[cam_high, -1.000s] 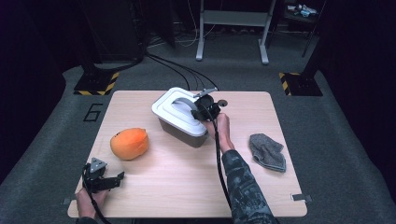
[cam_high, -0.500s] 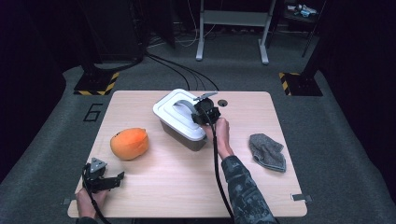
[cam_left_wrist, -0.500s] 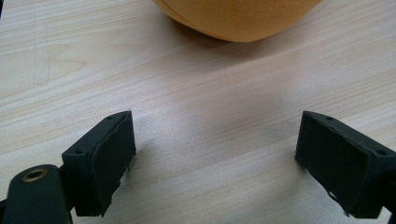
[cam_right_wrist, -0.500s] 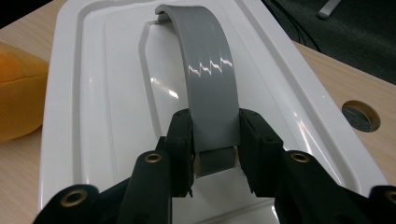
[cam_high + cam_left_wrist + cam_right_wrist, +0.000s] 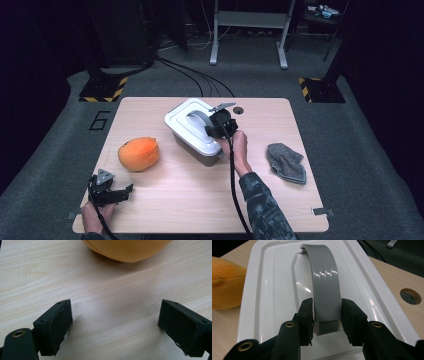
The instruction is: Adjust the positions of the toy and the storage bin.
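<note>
Wooden table (image 5: 280, 200) seen from above, with two hand-held grippers at work. Right gripper (image 5: 327, 312): its two black jaws are closed on the near end of the grey handle (image 5: 324, 290), one jaw pressed to each edge of the strap; in the high view this gripper (image 5: 216, 126) sits over the right part of the lid. The handle arches along the middle of the white lid (image 5: 274, 290), which lies on a dark-walled box (image 5: 197, 152) near the table's centre. Left gripper (image 5: 115, 325): jaws spread wide apart, nothing between them, held low over bare wood at the near left corner (image 5: 112, 192). Orange soft toy (image 5: 138, 153): on the table left of the box, apart from it, just beyond the left gripper. Grey cloth (image 5: 286, 162): crumpled, right of the box, well apart. Round hole (image 5: 238, 110): in the tabletop, just beyond the box on its right.
</note>
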